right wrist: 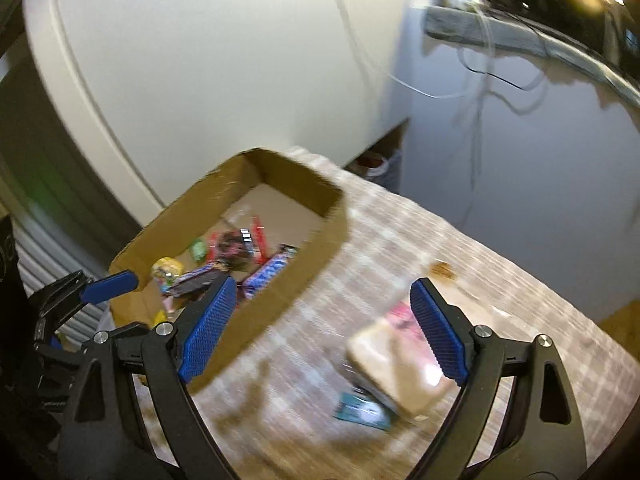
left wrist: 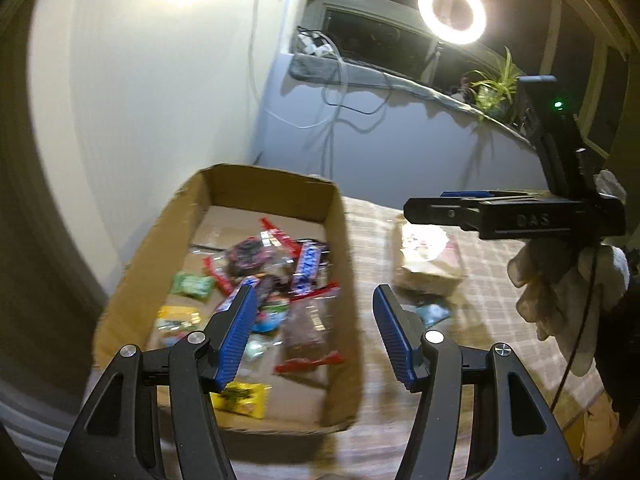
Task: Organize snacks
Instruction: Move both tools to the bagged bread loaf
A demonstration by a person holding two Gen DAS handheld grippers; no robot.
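Note:
An open cardboard box on the checked tablecloth holds several snack packets; it also shows in the right wrist view. A tan snack box and a small teal packet lie on the cloth to its right; the right wrist view shows the snack box and the packet too. My left gripper is open and empty over the box's right wall. My right gripper is open and empty above the cloth, near the tan box; it appears in the left wrist view from the side.
The table stands in a corner against a white wall. A ring light, a potted plant and cables are at the window ledge behind. A small brown crumb lies on the cloth.

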